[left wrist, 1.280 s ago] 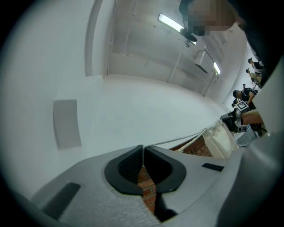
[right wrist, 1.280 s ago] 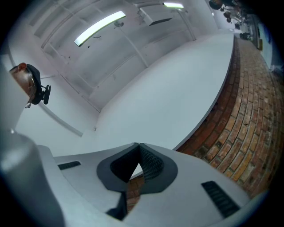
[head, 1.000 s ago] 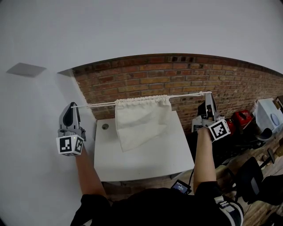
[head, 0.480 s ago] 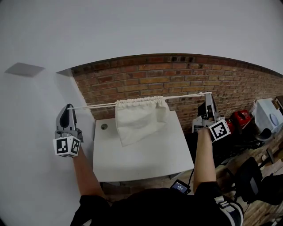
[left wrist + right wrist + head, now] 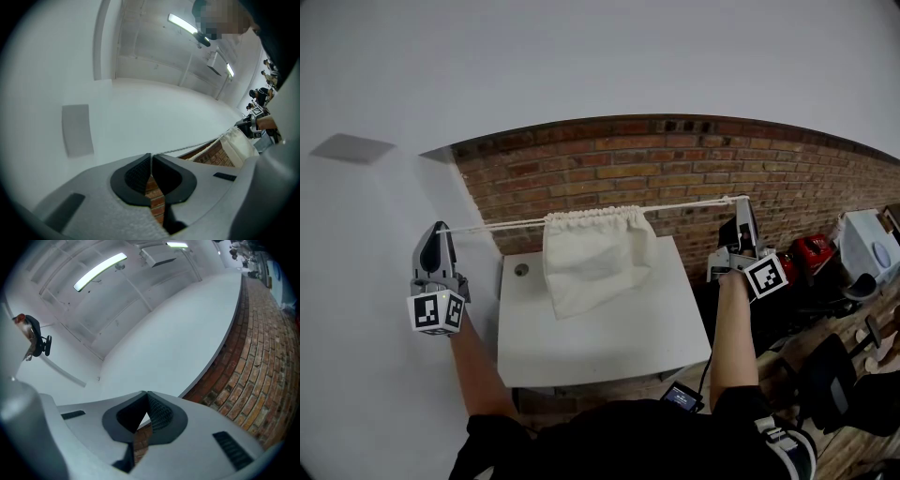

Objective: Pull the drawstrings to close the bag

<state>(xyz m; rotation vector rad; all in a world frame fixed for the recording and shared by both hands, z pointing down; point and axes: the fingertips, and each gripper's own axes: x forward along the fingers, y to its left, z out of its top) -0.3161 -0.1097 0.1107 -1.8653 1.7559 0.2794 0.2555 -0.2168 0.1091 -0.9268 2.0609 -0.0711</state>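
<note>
A cream cloth bag (image 5: 594,258) hangs in the air above the white table (image 5: 609,347), its gathered top strung on a white drawstring. The left length of drawstring (image 5: 492,224) runs taut to my left gripper (image 5: 439,226), which is shut on its end. The right length (image 5: 689,205) runs to my right gripper (image 5: 739,199), also shut on its end. In the left gripper view the string (image 5: 187,148) leaves the shut left gripper (image 5: 151,155) toward the bag (image 5: 238,146). In the right gripper view the right gripper (image 5: 146,393) is shut; the string is hidden there.
A brick wall (image 5: 694,169) stands behind the table, with a white wall (image 5: 375,281) on the left. A small round hole (image 5: 521,270) marks the table's far left corner. Red and white equipment (image 5: 825,248) and a dark chair (image 5: 825,375) crowd the right side.
My left gripper has moved a little to the left with its string. The bag's gathered top has drawn narrower. The right gripper has kept still.
</note>
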